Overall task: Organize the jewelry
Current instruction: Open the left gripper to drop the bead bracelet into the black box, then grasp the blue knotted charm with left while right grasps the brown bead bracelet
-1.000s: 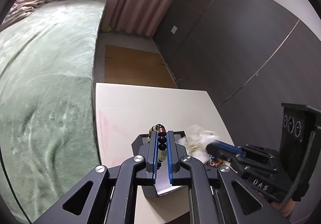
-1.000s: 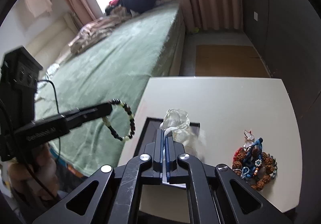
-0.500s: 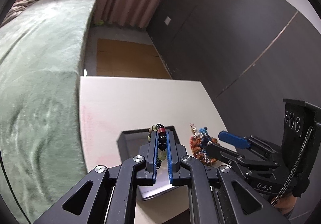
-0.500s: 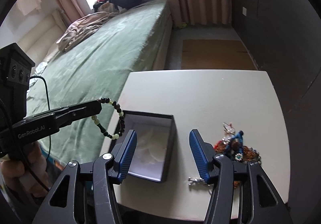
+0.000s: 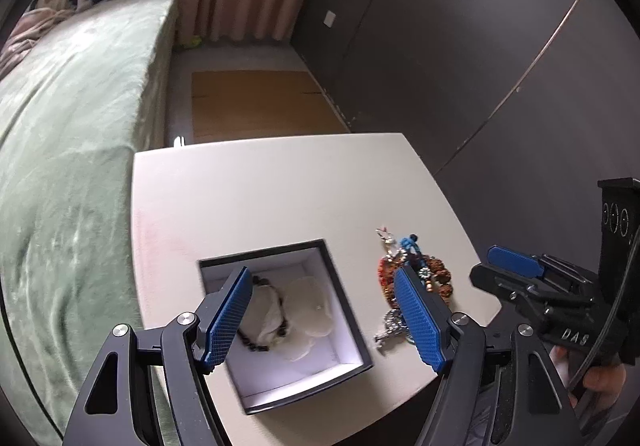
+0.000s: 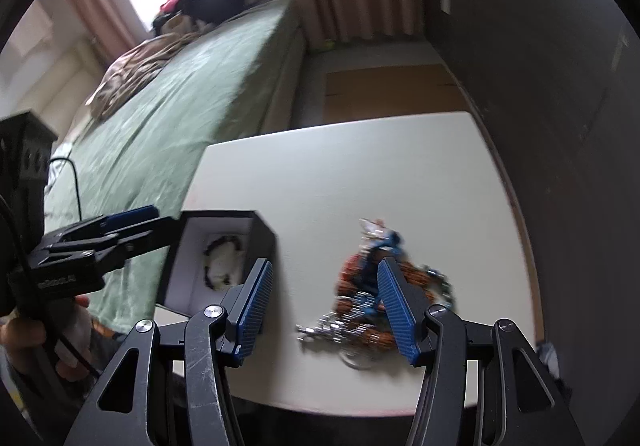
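A black box with a white lining [image 5: 348,326] stands open on the white table [image 5: 280,186]. A dark bead bracelet [image 5: 276,330] lies in it on crumpled clear plastic [image 5: 308,310]. My left gripper [image 5: 324,286] is open and empty just above the box. A heap of jewelry [image 5: 416,274], orange beads, blue pieces and silver chain, lies to the right of the box. My right gripper [image 6: 324,274] is open and empty, low over the table with its right finger over the heap [image 6: 360,286]. The box [image 6: 264,242] and bracelet [image 6: 224,258] also show in the right wrist view.
A green bed [image 5: 60,166] runs along the table's left side. A dark wardrobe wall [image 5: 480,46] stands to the right. The table's near edge [image 6: 360,410] lies close under the right gripper. A brown mat [image 5: 260,102] lies on the floor beyond the table.
My left gripper has opened and the bead bracelet has dropped into the box. My right gripper, open since half a second ago, has moved right to the jewelry heap.
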Tool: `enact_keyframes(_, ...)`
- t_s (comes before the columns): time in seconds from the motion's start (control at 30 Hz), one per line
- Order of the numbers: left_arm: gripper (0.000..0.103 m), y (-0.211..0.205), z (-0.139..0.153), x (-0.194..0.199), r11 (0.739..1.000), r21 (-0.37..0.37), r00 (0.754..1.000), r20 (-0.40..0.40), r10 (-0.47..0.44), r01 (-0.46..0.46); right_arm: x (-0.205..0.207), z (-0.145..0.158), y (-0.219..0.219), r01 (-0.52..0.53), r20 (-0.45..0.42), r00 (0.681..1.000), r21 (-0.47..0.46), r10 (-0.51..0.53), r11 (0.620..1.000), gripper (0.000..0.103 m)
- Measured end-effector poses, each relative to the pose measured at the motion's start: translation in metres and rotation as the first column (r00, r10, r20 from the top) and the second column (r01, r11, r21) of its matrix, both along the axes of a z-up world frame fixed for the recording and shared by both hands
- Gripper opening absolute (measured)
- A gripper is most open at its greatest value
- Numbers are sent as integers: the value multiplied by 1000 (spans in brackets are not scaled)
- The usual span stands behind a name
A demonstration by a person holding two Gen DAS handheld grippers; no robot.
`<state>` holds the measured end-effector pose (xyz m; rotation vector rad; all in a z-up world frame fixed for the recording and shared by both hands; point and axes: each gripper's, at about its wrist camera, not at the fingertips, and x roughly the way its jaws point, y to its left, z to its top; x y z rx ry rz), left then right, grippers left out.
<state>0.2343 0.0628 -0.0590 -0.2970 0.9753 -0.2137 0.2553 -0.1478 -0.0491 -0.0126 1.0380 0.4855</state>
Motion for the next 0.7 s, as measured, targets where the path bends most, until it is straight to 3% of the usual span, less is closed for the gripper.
enact_keyframes(0.4, 73, -68, -5, 20, 995, -1, 995, 1, -104, 104, 13, -12, -79, 151, -92, 985, 77, -144, 985, 55)
enact_keyframes(0.53, 65, -95, -15, 29, 991, 7, 990, -29, -136, 136, 18, -20, -100, 201, -131, 974, 101, -187, 974, 55)
enact_keyframes(0.7, 54, -120, -31, 42, 986, 48, 986, -71, -154, 157, 23, -33, -122, 258, -140, 959, 66, -247, 964, 55)
